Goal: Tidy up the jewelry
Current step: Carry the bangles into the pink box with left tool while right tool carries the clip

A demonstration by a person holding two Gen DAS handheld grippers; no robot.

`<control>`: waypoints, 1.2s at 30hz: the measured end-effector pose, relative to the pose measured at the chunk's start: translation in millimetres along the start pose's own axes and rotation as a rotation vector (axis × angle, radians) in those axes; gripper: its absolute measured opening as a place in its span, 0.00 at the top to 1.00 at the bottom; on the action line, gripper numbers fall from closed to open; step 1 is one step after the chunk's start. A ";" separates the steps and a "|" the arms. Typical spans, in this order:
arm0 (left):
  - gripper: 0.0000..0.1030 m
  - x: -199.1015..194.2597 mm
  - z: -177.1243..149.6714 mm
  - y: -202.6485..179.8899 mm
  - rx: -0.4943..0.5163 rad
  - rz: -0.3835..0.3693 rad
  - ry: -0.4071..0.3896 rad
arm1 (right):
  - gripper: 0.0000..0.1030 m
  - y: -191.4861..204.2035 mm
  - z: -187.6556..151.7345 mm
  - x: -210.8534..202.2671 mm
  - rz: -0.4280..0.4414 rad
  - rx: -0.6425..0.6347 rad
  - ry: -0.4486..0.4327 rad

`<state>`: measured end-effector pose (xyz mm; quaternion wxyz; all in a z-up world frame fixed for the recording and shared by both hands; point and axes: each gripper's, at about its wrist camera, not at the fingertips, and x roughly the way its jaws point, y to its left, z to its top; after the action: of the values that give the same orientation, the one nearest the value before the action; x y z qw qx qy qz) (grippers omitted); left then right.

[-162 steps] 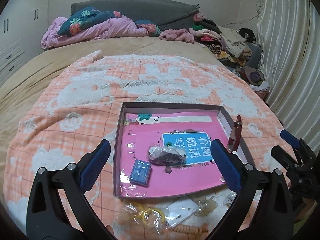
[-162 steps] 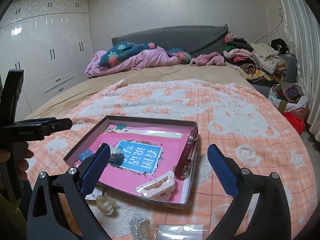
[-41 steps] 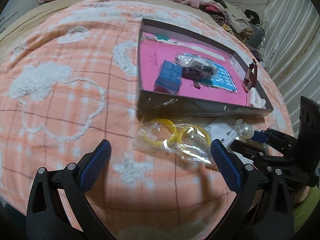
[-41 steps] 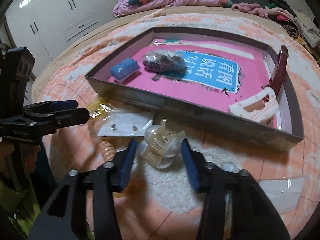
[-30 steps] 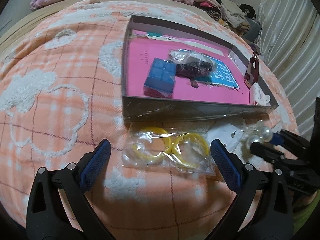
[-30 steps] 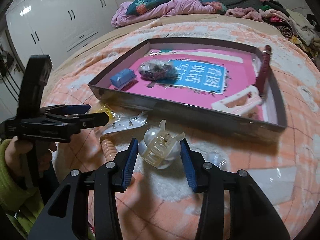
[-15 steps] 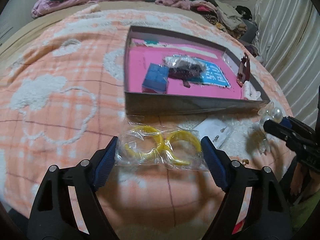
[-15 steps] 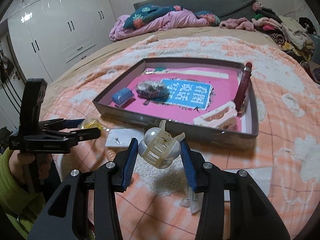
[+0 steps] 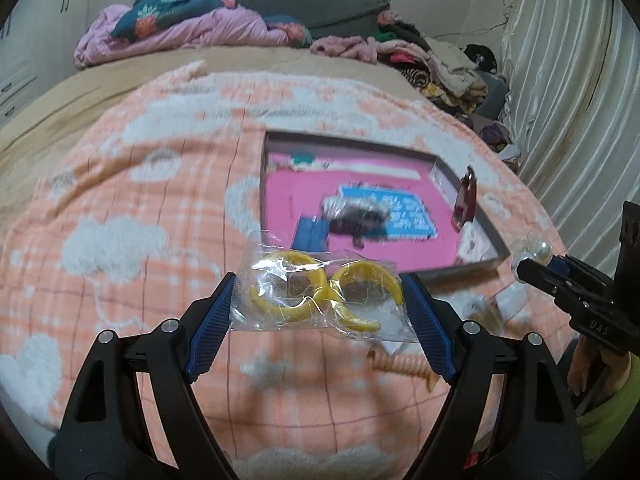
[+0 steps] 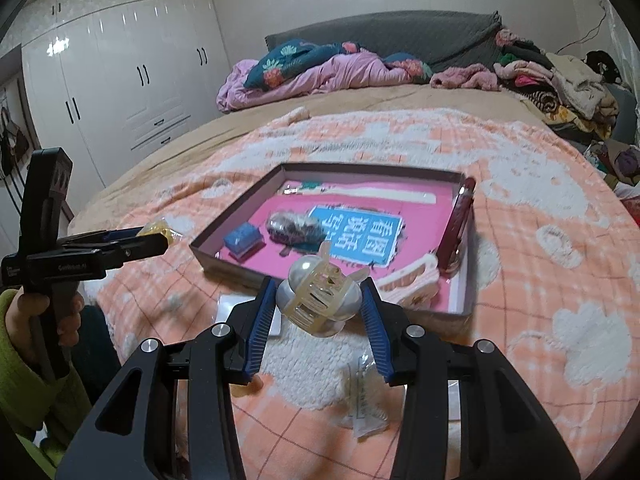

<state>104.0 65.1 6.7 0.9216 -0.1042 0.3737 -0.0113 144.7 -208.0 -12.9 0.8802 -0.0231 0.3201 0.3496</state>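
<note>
My left tongs (image 9: 318, 310) are clamped on a clear plastic bag holding two yellow open bangles (image 9: 320, 294), the blue pads pressing its two side edges, and the bag hangs clear of the bed. Their jaws have just been closing in on that bag, which sits flat between them. My right tongs (image 10: 319, 306) are closed on a translucent beige claw hair clip with large pearly domes (image 10: 318, 300), one pad on each side of it, and the clip is up off the orange-and-white checked fleece blanket (image 10: 540, 240).

Beyond both pairs of tongs lies the shallow grey cardboard tray with a pink floor (image 10: 240, 208). Inside it, ahead of the right tongs, I see a small blue box (image 10: 242, 240) near the tray's near-left corner, a small clear bag of dark items (image 10: 294, 224) just beside it on a blue printed card (image 10: 356, 232), a cream-coloured hair clip (image 10: 410, 280) at the near-right corner, and a dark red strap (image 10: 458, 224) leaning along the right wall. The left wrist view is smeared, so the tray's contents there are only blobs.

Below and right of the left tongs, a coiled peach hair tie (image 9: 404, 364) lies on the blanket. Beneath the right tongs a small clear sachet (image 10: 366, 396) lies flat, and a white card (image 10: 232, 310) sits to their lower left. A hand in a green sleeve (image 10: 48, 320) grips the left tongs' handle.
</note>
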 end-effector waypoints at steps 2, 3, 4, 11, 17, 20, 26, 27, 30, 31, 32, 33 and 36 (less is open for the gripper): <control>0.28 -1.8 7.3 -4.5 0.009 -0.004 -0.014 | 0.59 -1.3 4.5 -4.8 -0.008 -0.003 -0.017; 0.28 -2.2 11.7 -7.5 0.011 -0.008 -0.020 | 0.59 -2.3 6.9 -7.9 -0.015 -0.005 -0.028; 0.28 -2.3 14.3 -9.8 0.014 -0.012 -0.025 | 0.59 -3.5 9.1 -10.6 -0.021 -0.006 -0.036; 0.28 2.0 38.1 -35.4 0.067 -0.037 -0.057 | 0.59 -14.9 28.0 -28.1 -0.056 0.006 -0.093; 0.28 9.3 54.8 -54.9 0.105 -0.050 -0.071 | 0.59 -22.5 47.4 -43.8 -0.081 0.000 -0.156; 0.28 14.2 59.6 -61.9 0.119 -0.053 -0.070 | 0.59 -25.4 56.8 -49.1 -0.088 -0.004 -0.182; 0.28 21.0 63.2 -69.8 0.133 -0.056 -0.065 | 0.59 -30.6 69.0 -50.4 -0.088 -0.005 -0.201; 0.28 21.5 63.3 -70.6 0.134 -0.057 -0.063 | 0.59 -30.6 69.8 -49.8 -0.087 -0.005 -0.201; 0.28 25.9 63.4 -72.0 0.137 -0.055 -0.055 | 0.59 -32.9 73.7 -45.2 -0.082 -0.003 -0.190; 0.28 27.6 62.8 -71.3 0.135 -0.059 -0.050 | 0.59 -34.0 75.4 -42.6 -0.079 -0.003 -0.184; 0.28 29.2 62.3 -71.2 0.134 -0.059 -0.047 | 0.59 -34.6 77.3 -39.9 -0.080 -0.004 -0.180; 0.28 30.9 61.5 -71.0 0.135 -0.058 -0.044 | 0.59 -34.8 78.3 -38.0 -0.078 -0.004 -0.179; 0.28 38.0 59.8 -70.7 0.135 -0.052 -0.030 | 0.59 -35.4 83.4 -30.1 -0.068 -0.001 -0.176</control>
<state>176.7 3.1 36.6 0.9313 -0.0518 0.3557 -0.0590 196.1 -230.8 64.3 0.9163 -0.0035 0.2404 0.3202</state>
